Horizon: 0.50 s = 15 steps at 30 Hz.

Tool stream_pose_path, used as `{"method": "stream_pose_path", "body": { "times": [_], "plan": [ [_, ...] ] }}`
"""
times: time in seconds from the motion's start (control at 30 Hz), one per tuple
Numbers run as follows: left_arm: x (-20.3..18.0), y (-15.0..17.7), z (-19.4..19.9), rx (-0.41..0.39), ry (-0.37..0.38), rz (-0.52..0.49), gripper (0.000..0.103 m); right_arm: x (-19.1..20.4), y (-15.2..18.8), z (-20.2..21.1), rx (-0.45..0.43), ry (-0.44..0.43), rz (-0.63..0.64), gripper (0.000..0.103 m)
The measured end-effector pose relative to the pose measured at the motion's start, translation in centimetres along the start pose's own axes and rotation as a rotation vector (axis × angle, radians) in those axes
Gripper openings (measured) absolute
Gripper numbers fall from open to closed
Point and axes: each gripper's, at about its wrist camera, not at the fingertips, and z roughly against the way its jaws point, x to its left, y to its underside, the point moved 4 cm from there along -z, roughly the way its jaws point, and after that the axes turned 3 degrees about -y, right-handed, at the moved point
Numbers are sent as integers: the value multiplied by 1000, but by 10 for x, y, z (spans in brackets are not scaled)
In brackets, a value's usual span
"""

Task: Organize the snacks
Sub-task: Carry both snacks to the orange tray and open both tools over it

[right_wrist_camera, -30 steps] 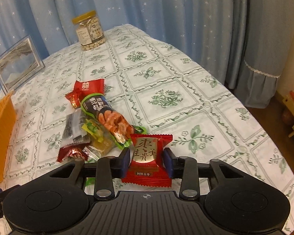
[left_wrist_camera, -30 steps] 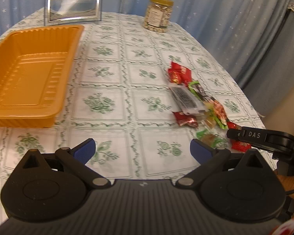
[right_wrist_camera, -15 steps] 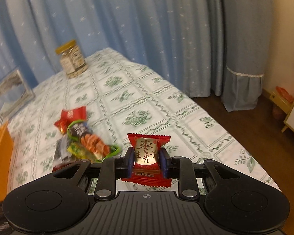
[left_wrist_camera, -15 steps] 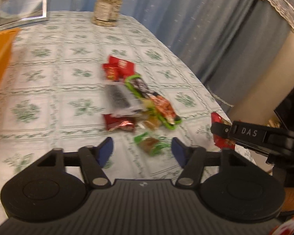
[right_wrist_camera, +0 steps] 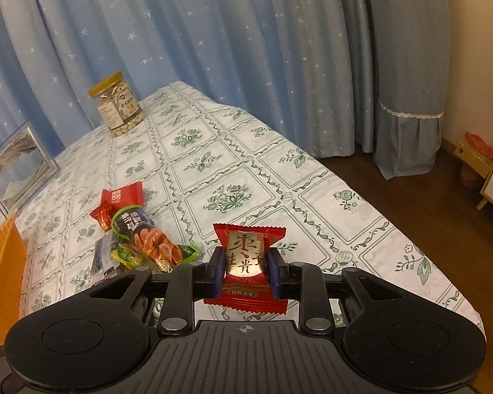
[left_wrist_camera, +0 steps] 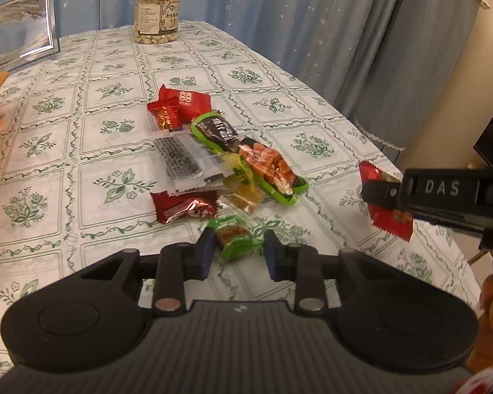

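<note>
A pile of snack packets [left_wrist_camera: 213, 161] lies on the flowered tablecloth; it also shows in the right wrist view [right_wrist_camera: 138, 233]. My left gripper [left_wrist_camera: 236, 252] sits low at the pile's near end, its jaws either side of a small green-wrapped candy [left_wrist_camera: 235, 236], not quite touching it. My right gripper [right_wrist_camera: 245, 277] is shut on a red date packet [right_wrist_camera: 245, 262] and holds it above the table; that packet also shows in the left wrist view [left_wrist_camera: 389, 207]. An orange tray [right_wrist_camera: 0, 282] is at the left edge.
A jar of nuts [left_wrist_camera: 156, 13] and a framed picture [left_wrist_camera: 16, 37] stand at the back of the table. The table's right edge [right_wrist_camera: 394, 216] drops to a wooden floor. Blue star curtains hang behind.
My left gripper swung right from the tray to the snack pile and narrowed its jaws around the green candy. My right gripper lifted the red packet higher.
</note>
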Motion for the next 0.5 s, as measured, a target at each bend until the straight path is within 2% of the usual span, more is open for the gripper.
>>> {"method": "stream_pose_path", "body": {
  "times": [0.27, 0.5],
  "plan": [
    [13, 7, 17, -3, -26, 12, 23, 17, 4, 2, 4, -23, 66, 27],
    [34, 16, 57, -21, -57, 59, 23, 38, 17, 18, 32, -85, 104, 27]
  ]
}}
